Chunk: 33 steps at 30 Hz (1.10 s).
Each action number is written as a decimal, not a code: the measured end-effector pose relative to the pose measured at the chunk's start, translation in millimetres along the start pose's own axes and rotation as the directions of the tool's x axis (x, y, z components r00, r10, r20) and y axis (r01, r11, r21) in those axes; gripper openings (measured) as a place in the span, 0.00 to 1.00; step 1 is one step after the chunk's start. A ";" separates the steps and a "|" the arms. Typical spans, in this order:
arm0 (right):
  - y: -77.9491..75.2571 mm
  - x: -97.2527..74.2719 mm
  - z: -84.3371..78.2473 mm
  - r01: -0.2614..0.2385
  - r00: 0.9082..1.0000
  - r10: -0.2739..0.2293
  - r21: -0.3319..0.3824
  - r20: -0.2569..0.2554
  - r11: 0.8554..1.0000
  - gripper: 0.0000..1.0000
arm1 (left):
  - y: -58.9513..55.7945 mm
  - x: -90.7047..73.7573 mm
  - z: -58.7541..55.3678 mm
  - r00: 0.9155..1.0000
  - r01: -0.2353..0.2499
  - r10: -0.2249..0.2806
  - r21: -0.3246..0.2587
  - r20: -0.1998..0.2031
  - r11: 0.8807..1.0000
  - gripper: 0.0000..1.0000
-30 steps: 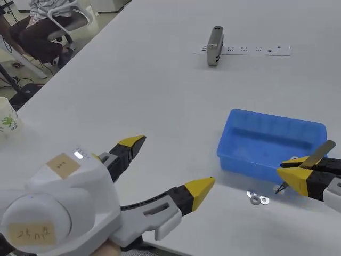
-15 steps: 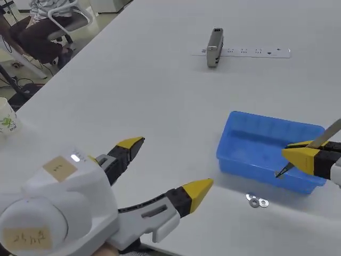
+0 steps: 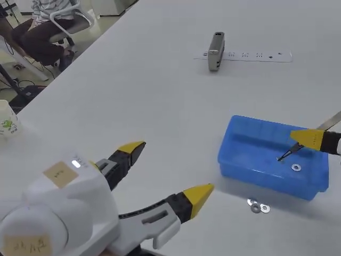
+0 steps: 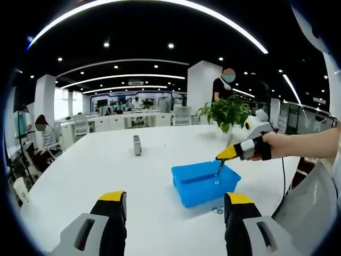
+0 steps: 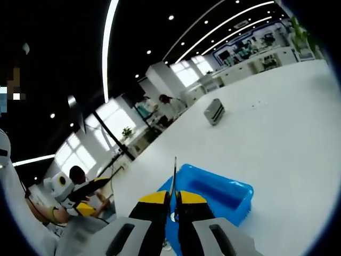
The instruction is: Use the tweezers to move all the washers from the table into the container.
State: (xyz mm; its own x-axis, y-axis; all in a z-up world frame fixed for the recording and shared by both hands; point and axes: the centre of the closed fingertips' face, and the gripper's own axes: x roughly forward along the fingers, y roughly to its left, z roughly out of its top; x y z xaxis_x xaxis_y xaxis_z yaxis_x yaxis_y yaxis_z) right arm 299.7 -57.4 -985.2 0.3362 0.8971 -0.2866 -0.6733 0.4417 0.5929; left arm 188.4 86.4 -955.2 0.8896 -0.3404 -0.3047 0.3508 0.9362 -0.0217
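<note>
I judge the task partly done. One washer (image 3: pixel 296 167) lies flat on the floor of the blue container (image 3: pixel 245 173). Two more washers (image 3: pixel 259 205) are left on the white worktop (image 3: pixel 160 96), close against each other and just beside the container's near wall. My right gripper (image 3: pixel 311 139) comes in from the right edge of the head view, its yellow-tipped jaws clamped together on the tweezers (image 3: pixel 286 154). The tweezers slant down into the container, their dark tips just beside the washer inside. The tips look empty, though they are too small for me to be sure. My left gripper (image 3: pixel 166 169) hangs low at the near left over bare worktop, jaws spread wide apart and holding nothing, well apart from the container. The washers are small, thin, silvery metal rings, each with a round hole. Lying flat on a smooth surface, I expect they will be fiddly to nip by the edge and liable to slide. The container is a shallow, open, rectangular tray of bright blue plastic with low walls. Farther off on the worktop lies a white power strip (image 3: pixel 250 54) with a grey block (image 3: pixel 215 48) at its left end. A paper cup (image 3: pixel 6 120) stands at the far left edge.
</note>
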 end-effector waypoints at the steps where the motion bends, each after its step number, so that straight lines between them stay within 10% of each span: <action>1: -3.7 1.6 -2.0 0.014 1.000 -0.014 0.006 -0.008 1.000 0.03 | -0.2 0.2 -0.3 1.000 0.001 -0.001 0.001 -0.002 1.000 0.75; 15: -25.8 14.6 -16.0 0.135 0.988 -0.140 -0.074 -0.069 0.988 0.03 | 0.4 0.2 -1.8 1.000 -0.001 0.001 0.002 -0.009 1.000 0.75; 33: -30.7 22.0 -25.3 0.159 0.973 -0.198 -0.279 -0.117 0.947 0.03 | 0.7 0.5 -2.5 1.000 -0.005 0.005 0.007 -0.014 1.000 0.74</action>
State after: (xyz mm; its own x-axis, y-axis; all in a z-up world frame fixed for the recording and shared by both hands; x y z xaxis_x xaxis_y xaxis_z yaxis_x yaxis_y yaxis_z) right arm 311.1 -51.1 -1028.7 0.3831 0.7865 -0.4844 -0.7678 0.5627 0.3064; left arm 188.4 87.1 -957.7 0.8870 -0.3348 -0.3180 0.3487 0.9371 -0.0140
